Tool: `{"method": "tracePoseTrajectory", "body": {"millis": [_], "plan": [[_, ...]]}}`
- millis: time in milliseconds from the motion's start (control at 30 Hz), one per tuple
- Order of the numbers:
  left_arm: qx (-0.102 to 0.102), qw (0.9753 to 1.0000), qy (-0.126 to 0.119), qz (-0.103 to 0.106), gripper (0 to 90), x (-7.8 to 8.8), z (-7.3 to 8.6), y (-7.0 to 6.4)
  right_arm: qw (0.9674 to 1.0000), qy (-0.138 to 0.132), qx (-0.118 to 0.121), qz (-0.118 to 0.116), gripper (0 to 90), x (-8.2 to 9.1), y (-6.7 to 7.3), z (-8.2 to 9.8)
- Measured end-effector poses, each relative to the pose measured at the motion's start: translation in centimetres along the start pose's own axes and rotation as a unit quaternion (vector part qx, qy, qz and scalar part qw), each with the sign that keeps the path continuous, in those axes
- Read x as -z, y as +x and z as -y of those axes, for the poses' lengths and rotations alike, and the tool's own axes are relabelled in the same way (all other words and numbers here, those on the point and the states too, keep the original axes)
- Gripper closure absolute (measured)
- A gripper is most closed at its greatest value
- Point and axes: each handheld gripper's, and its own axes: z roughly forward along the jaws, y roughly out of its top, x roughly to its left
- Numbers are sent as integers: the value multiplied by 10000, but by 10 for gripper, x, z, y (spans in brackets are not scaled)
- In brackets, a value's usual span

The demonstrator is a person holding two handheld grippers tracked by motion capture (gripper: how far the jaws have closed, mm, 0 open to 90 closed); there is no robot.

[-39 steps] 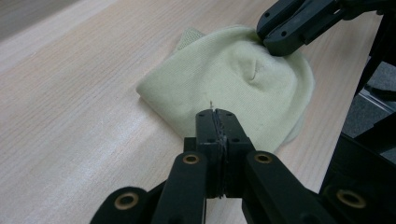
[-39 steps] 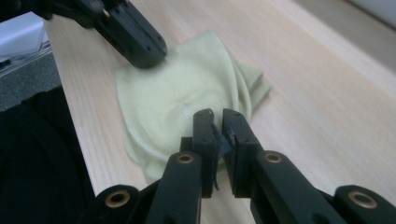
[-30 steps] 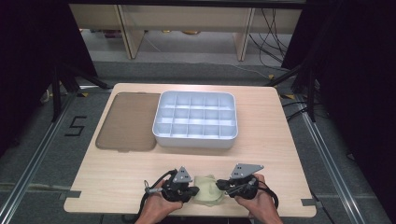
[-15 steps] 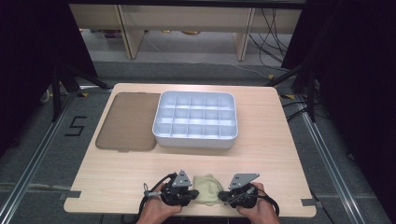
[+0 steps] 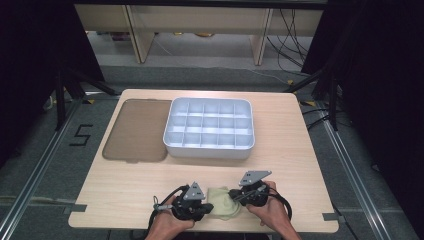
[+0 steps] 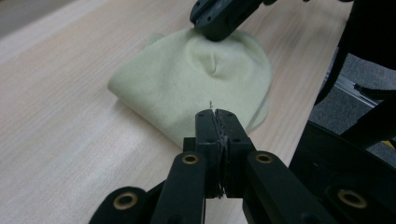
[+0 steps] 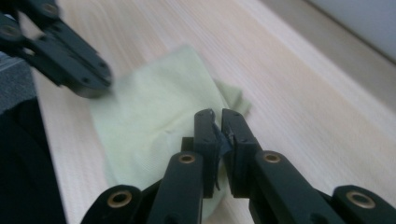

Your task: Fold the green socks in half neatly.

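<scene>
A pale green cloth (image 5: pixel 221 202) lies bunched at the near edge of the worktop (image 5: pixel 300 150). The left tool (image 5: pixel 206 208) is clenched on its left edge; the right tool (image 5: pixel 233 195) is clenched at its right side, whether it pinches fabric I cannot tell.

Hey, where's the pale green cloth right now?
In the high view the pale green cloth lies at the table's near edge, between the left gripper and right gripper, well short of the white divided tray.
</scene>
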Motion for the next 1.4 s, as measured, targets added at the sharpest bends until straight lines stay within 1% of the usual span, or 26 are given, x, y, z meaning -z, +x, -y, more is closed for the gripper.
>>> {"method": "tracePoseTrajectory", "body": {"millis": [67, 100, 167, 200, 267, 300, 333, 367, 400, 467, 500, 600, 700, 733, 767, 800, 833, 867, 900, 933, 967, 1000, 1033, 1133, 1333, 1400], "plan": [[-25, 10000, 94, -21, 880, -3, 2, 4, 10000, 55, -50, 3, 856, 0, -2, 1], [63, 10000, 41, 47, 880, -4, 3, 5, 10000, 18, -22, 87, 855, 0, -5, 4], [136, 9999, 19, 45, 880, -3, 3, 5, 9999, 37, -117, 18, 855, 1, -5, 4], [65, 10000, 3, 63, 878, -2, 3, 6, 10000, 21, -46, 55, 855, 0, -6, 5], [54, 10000, -61, 23, 875, 1, 0, 6, 10000, 12, -68, 51, 855, 1, -5, 3], [123, 9998, -156, -39, 877, 4, -5, 7, 9999, -97, -67, 75, 855, 3, -4, 1], [123, 9998, -156, -39, 879, 4, -5, 7, 9999, -97, -67, 75, 855, 3, -4, 1], [89, 9996, -233, -117, 881, 4, -13, 12, 9999, -105, -68, 39, 855, 9, -4, -1], [89, 9996, -233, -117, 884, 4, -13, 12, 9996, -263, -62, 10, 855, 10, -4, -1], [101, 9995, -248, -162, 889, 1, -18, 17, 9997, -220, -47, 12, 855, 12, -3, -1], [17, 9996, -131, -241, 891, -3, -23, 24, 9998, -199, -54, -23, 855, 14, -1, -1], [54, 9997, -81, -235, 893, -10, -26, 29, 9997, -251, -6, -73, 856, 15, 0, -1], [74, 9995, 132, -272, 890, -23, -23, 39, 9994, -267, 49, -220, 855, 18, 8, 0], [74, 9995, 132, -272, 890, -23, -23, 39, 9994, -267, 49, -220, 855, 18, 8, 0], [244, 9994, 36, -245, 890, -24, -23, 40, 9992, -221, 109, -325, 855, 16, 12, 2], [244, 9994, 36, -245, 888, -24, -23, 40, 9992, -221, 109, -325, 855, 16, 12, 2], [143, 9994, 62, -296, 879, -21, -23, 40, 9992, -137, 106, -363, 855, 14, 15, 4], [255, 9993, -35, -289, 867, -20, -23, 38, 9993, -97, 158, -337, 855, 13, 15, 5], [168, 9993, -25, -331, 853, -16, -24, 39, 9994, -45, 149, -314, 855, 11, 16, 6], [168, 9993, -25, -331, 843, -16, -24, 39, 9994, -45, 149, -314, 855, 11, 16, 6], [147, 9994, -74, -318, 833, -9, -24, 38, 9995, -8, 128, -303, 855, 10, 15, 8], [147, 9994, -74, -318, 825, -9, -24, 38, 9995, -8, 128, -303, 855, 10, 15, 8], [199, 9993, -146, -289, 824, -2, -23, 36, 9993, -32, 165, -344, 855, 11, 14, 8], [196, 9995, -124, -219, 789, 4, -20, 34, 9994, -83, 124, -315, 855, 14, 14, 7], [384, 9992, -5, -62, 713, 6, -12, 29, 9994, -181, 63, -272, 855, 16, 9, 6], [490, 9988, 34, -63, 636, 6, -9, 26, 9993, -196, 81, -300, 854, 16, 8, 6]]}}
